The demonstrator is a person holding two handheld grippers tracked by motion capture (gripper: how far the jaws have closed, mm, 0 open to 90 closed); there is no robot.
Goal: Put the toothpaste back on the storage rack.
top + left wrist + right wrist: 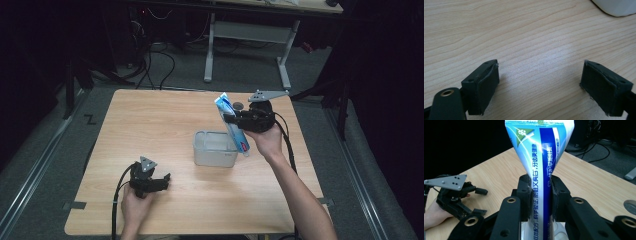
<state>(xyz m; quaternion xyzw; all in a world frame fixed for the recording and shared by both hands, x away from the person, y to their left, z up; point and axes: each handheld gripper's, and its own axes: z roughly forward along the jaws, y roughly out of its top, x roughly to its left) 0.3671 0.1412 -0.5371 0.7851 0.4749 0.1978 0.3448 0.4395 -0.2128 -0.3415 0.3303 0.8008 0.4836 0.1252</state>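
Two hand-held grippers: right (540, 192) clamps toothpaste tube (541, 157) mid-body, tilted over clear container (215, 148). Left (540, 82) open, idle on tabletop (150, 125). Risks: soft tube slipping, snagging rim, tipping container.

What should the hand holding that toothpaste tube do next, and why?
Probably lower it. The right gripper is shut on the toothpaste tube, tilted with its lower end beside the clear container, seemingly not yet inside. The left gripper rests open on the table.
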